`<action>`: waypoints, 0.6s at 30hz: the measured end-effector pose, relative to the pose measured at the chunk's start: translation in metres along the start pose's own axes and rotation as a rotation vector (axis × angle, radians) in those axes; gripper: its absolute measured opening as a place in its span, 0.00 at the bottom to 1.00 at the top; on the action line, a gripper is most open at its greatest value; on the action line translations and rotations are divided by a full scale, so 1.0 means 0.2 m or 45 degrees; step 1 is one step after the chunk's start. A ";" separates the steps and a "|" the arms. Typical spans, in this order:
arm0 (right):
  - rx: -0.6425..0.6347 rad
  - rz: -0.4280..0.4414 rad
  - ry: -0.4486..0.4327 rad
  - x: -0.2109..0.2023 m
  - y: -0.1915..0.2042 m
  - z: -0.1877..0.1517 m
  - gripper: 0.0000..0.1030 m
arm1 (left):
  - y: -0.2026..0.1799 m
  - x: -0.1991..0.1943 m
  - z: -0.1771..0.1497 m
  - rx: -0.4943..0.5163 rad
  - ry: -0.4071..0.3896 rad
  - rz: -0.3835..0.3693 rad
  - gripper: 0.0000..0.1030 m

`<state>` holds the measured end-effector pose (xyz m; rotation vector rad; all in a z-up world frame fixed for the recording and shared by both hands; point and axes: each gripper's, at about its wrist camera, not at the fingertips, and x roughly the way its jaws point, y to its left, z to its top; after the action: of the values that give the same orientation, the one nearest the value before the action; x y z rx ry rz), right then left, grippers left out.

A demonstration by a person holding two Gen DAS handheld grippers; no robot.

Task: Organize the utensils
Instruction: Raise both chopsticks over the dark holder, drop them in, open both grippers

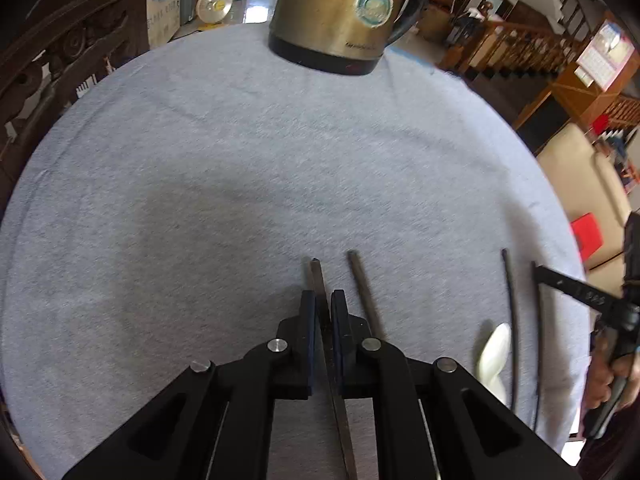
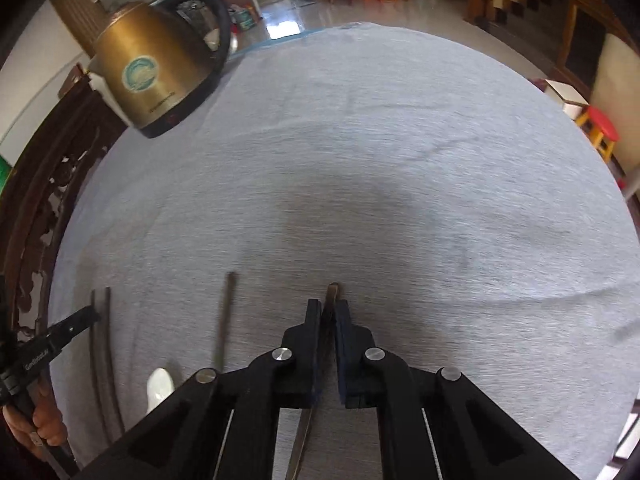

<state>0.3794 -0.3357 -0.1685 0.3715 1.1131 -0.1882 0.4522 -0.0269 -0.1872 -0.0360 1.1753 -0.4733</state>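
Note:
In the left wrist view my left gripper (image 1: 323, 300) is shut on a thin metal utensil handle (image 1: 318, 276) that runs back under the jaws, low over the grey cloth. A second dark utensil handle (image 1: 364, 292) lies just to its right. Further right lie a white spoon (image 1: 494, 352) and two thin black chopsticks (image 1: 512, 320). In the right wrist view my right gripper (image 2: 328, 308) is shut on another metal utensil handle (image 2: 332, 292). To its left lie a dark handle (image 2: 225, 316), the white spoon (image 2: 160, 388) and the black chopsticks (image 2: 102, 344).
A gold electric kettle (image 1: 340, 8) with a black base and handle stands at the far edge of the round grey-clothed table (image 1: 200, 160); it also shows in the right wrist view (image 2: 152, 68). Carved wooden chairs stand to the left. Each gripper's body shows at the other view's edge.

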 end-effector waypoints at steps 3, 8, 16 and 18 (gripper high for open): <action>-0.023 -0.030 0.031 0.00 0.01 0.00 0.10 | -0.02 0.01 0.01 0.031 0.009 0.029 0.07; -0.185 -0.161 0.067 0.02 0.15 0.00 0.17 | -0.09 0.04 0.03 0.115 0.016 0.136 0.07; -0.160 -0.048 0.017 -0.05 0.12 -0.05 0.06 | -0.08 -0.09 -0.02 0.044 -0.056 0.168 0.05; -0.130 0.005 -0.046 -0.15 0.08 -0.09 0.06 | -0.07 -0.20 -0.05 0.023 -0.126 0.169 0.05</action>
<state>0.3571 -0.3158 -0.1450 0.2783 1.0813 -0.1334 0.4264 -0.0218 -0.1530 0.0336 1.0686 -0.3612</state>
